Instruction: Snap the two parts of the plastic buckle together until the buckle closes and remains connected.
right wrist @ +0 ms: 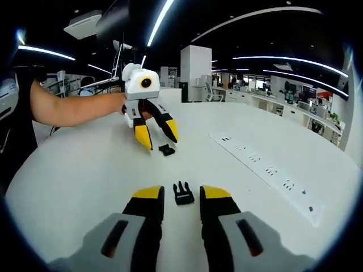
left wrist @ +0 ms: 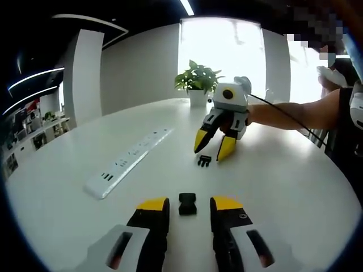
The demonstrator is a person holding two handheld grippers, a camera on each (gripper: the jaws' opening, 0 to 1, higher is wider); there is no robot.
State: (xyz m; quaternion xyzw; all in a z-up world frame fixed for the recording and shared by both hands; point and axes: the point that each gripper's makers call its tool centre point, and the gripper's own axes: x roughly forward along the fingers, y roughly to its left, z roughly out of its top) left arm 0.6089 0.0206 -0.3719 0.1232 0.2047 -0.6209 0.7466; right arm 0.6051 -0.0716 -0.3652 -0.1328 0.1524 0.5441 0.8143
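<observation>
On the white desk (left wrist: 283, 170) in the left gripper view, a long power strip (left wrist: 129, 161) lies at the left, running away toward the far edge. Next comes the left claw (left wrist: 189, 205), its yellow-tipped jaws spread, with the socket half of the buckle (left wrist: 187, 203) lying flat between the tips, touching neither. Further off and a little right, the pronged half of the buckle (left wrist: 204, 161) sits on the desk just below the right claw (left wrist: 215, 148), whose jaws are also spread and point down at it. A potted plant (left wrist: 198, 84) stands behind, against a bright window that washes out detail. A person's forearm (left wrist: 295, 113) reaches in from the right, cut off at the edge; the hand is largely hidden behind the claw body.

From the right gripper view the layout is mirrored. The forearm (right wrist: 74, 107) enters from the left, and the left claw (right wrist: 160, 137) hangs open over the socket half (right wrist: 166, 149). Near the bottom, the right claw (right wrist: 181, 195) stands spread with the pronged half (right wrist: 182, 193) between its tips, prongs facing away. The power strip (right wrist: 266, 170) runs along the right. This view adds an office with rows of desks and ceiling lights behind, too small to make out. The two buckle halves lie well apart, not joined.
</observation>
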